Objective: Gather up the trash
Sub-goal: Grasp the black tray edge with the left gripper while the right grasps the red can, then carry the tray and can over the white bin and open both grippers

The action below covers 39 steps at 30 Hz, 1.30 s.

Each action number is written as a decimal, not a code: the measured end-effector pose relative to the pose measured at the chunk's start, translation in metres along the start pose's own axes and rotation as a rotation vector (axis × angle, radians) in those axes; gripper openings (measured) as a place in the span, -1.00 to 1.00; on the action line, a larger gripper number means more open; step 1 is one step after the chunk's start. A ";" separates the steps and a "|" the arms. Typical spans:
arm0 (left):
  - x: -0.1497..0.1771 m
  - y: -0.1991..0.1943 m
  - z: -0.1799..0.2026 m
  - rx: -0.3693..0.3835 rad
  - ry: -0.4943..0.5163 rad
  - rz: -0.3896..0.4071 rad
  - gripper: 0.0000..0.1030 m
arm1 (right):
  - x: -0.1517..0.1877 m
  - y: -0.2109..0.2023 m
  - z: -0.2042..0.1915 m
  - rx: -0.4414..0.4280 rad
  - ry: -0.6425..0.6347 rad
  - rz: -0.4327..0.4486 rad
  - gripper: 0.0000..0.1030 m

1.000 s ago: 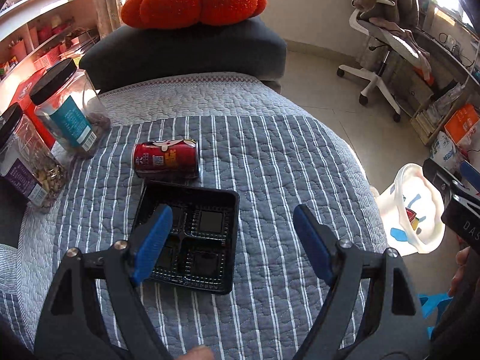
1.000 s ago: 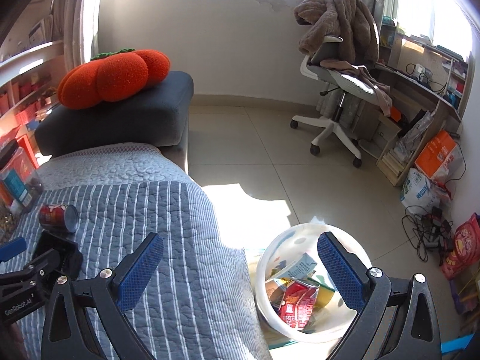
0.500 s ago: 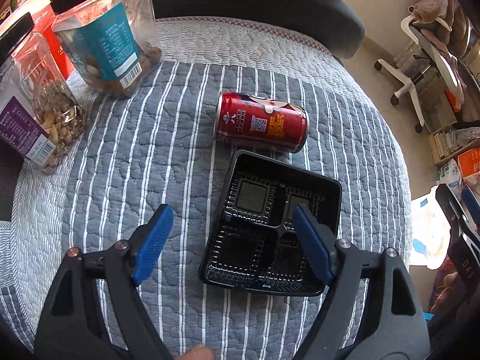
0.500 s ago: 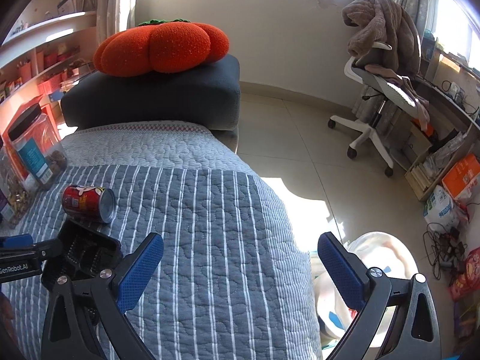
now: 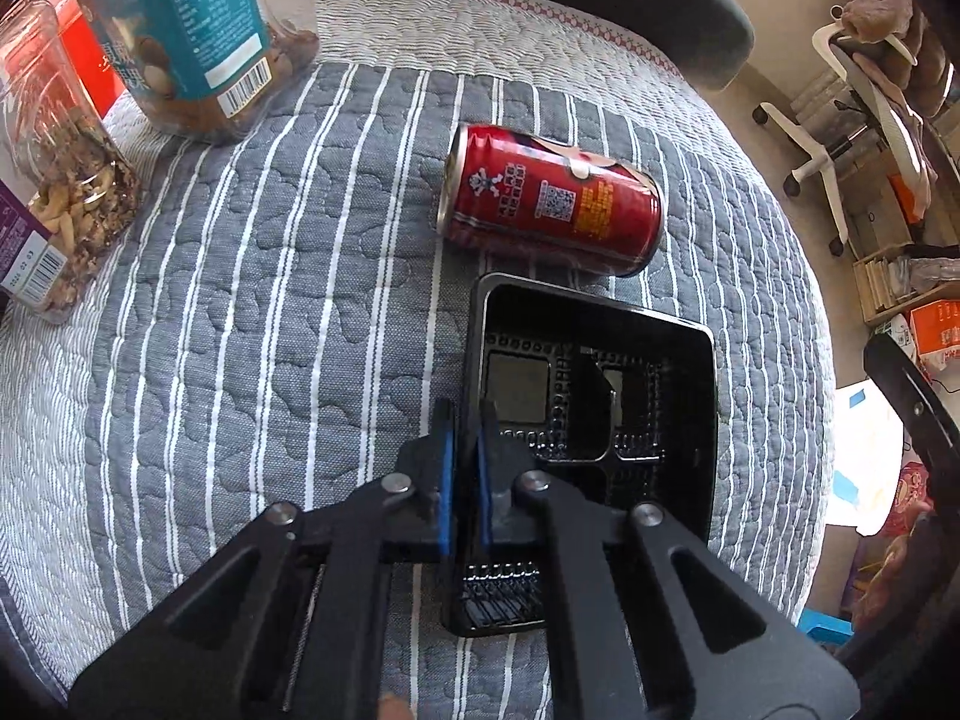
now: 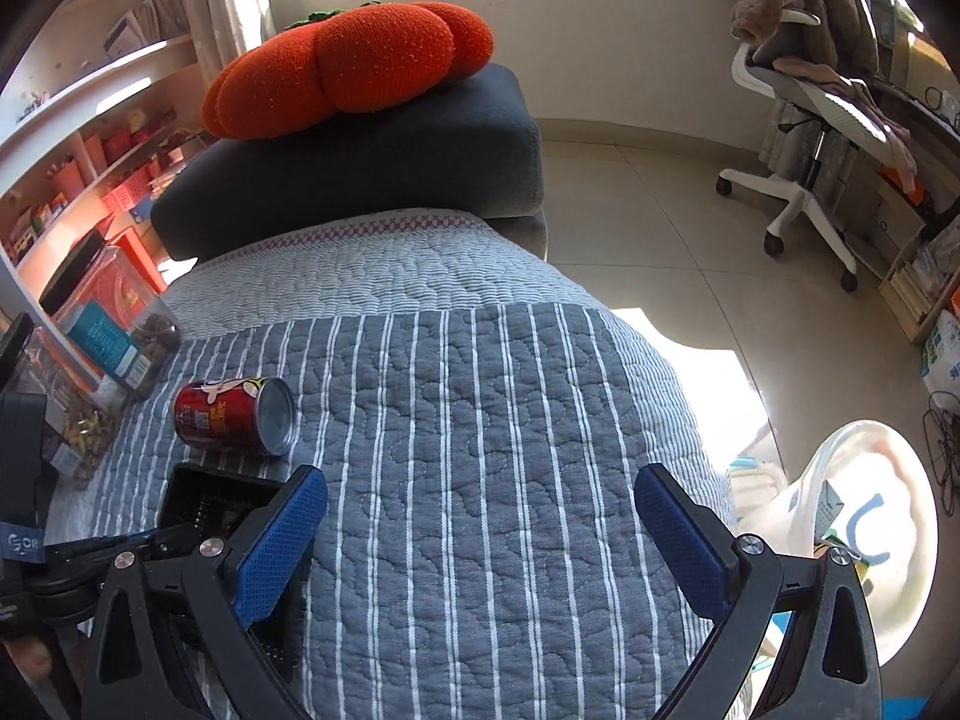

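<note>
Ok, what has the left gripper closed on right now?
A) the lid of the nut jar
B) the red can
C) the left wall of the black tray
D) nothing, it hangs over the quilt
C: in the left wrist view the left gripper has its blue pads pinched on the left wall of the black tray, while the red can lies untouched just beyond the tray.

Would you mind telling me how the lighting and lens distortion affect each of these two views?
Left wrist view: even light, sharp red can and black tray, quilt stripes bowed by the fisheye. Right wrist view: the sunlit floor patch and white bin are blown out; the edges curve strongly.
</note>
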State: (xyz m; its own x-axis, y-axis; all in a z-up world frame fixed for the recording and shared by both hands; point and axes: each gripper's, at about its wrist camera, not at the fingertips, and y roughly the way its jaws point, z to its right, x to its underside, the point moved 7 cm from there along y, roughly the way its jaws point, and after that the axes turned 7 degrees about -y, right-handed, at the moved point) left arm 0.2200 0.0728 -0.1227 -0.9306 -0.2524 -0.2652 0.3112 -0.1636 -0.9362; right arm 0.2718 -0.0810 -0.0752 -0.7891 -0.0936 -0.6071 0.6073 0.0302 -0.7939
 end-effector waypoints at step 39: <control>0.010 -0.052 -0.107 -0.048 -0.034 0.023 -0.86 | -0.006 0.103 -0.147 -0.267 -0.507 -0.145 0.14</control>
State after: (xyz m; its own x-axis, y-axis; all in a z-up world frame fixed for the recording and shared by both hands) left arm 0.1739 0.1810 -0.1012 -0.9158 -0.2880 -0.2800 0.3225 -0.1115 -0.9400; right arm 0.3252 0.0689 -0.1579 -0.6795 -0.5774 -0.4527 0.4003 0.2253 -0.8883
